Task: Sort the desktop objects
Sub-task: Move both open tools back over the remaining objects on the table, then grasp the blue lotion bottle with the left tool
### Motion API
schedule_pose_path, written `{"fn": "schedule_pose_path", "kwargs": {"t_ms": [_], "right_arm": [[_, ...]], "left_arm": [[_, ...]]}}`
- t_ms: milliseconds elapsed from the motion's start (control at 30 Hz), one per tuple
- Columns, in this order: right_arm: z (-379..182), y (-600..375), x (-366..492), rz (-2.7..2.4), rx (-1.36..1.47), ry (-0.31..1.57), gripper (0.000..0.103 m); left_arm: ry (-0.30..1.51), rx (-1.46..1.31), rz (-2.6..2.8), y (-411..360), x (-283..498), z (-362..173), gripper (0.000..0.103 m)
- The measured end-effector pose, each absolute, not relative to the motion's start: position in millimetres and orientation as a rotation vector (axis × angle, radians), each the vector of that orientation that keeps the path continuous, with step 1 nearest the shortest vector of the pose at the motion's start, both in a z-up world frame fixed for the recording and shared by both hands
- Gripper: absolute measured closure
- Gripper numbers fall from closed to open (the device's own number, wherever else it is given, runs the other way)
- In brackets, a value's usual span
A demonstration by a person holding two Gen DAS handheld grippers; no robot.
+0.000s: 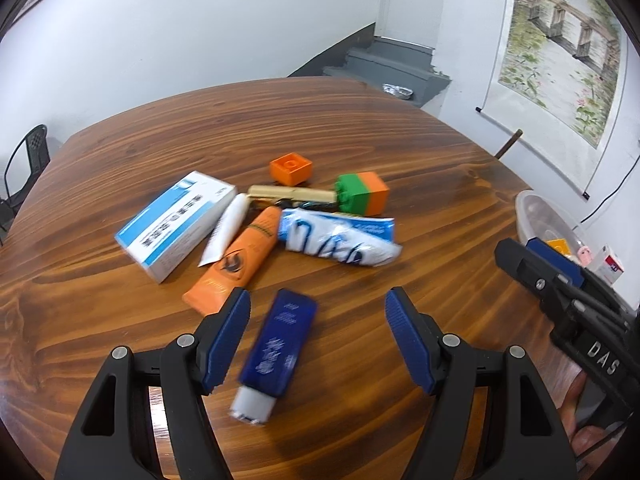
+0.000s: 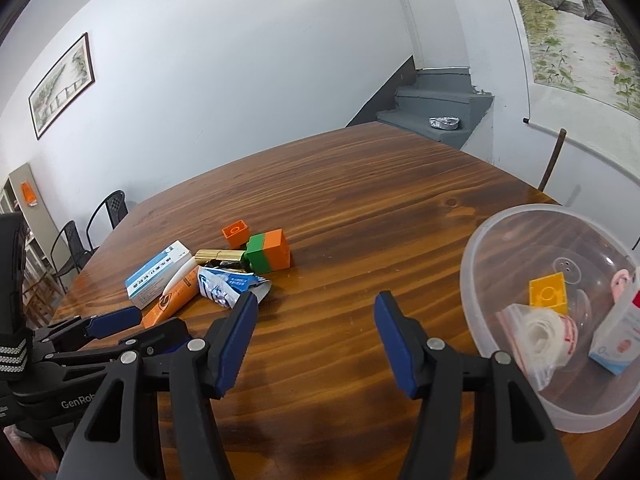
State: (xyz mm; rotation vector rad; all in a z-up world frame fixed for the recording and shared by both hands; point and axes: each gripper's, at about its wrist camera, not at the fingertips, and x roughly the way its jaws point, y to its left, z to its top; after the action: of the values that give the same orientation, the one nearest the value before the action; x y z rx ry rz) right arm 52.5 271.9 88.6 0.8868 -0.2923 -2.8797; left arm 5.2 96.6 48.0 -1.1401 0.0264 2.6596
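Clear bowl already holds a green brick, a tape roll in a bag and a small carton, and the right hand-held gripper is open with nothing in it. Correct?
Not quite: the brick in the bowl is yellow, not green. The right wrist view shows it beside the bagged tape roll and the carton. The rest holds: the right hand-held gripper is open with nothing between its jaws.

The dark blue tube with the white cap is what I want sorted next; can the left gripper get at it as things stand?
Probably yes. The dark blue tube with the white cap lies alone on the wooden table, between the left gripper's open fingers, clear of the pile.
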Motion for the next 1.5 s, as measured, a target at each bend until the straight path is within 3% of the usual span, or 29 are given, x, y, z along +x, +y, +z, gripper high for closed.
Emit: {"fn": "schedule_pose_path", "kwargs": {"t_ms": [367, 733, 767, 867, 967, 1233, 1500], "right_arm": [[88, 250, 39, -2.833, 0.919, -0.243, 0.034], [89, 229, 16, -2.748, 0.930, -0.190, 0.034], [89, 227, 12, -2.735, 0.936, -0.196, 0.034], [86, 224, 3, -2.713, 0.951, -0.201, 0.034], [83, 217, -4, -2.688, 0.981, -0.165, 0.034], [81, 192, -33, -2.638, 0.995, -0.017, 0.034], [61, 181, -50, -2.509, 1.088, -0.008, 0.034]], "left_arm": [[-0.028, -1.238, 2.669, 66, 0, 30, 0.029], [0.039, -1.265, 2.655, 71, -1, 21, 0.030], [0.035, -1.268, 2.649, 71, -1, 20, 0.031], [0.030, -1.282, 2.623, 72, -2, 16, 0.048], [0.006, -1.274, 2.609, 71, -3, 16, 0.071], [-0.075, -1.246, 2.663, 56, -3, 27, 0.071], [-0.140, -1.228, 2.704, 43, -8, 35, 0.071]]}}
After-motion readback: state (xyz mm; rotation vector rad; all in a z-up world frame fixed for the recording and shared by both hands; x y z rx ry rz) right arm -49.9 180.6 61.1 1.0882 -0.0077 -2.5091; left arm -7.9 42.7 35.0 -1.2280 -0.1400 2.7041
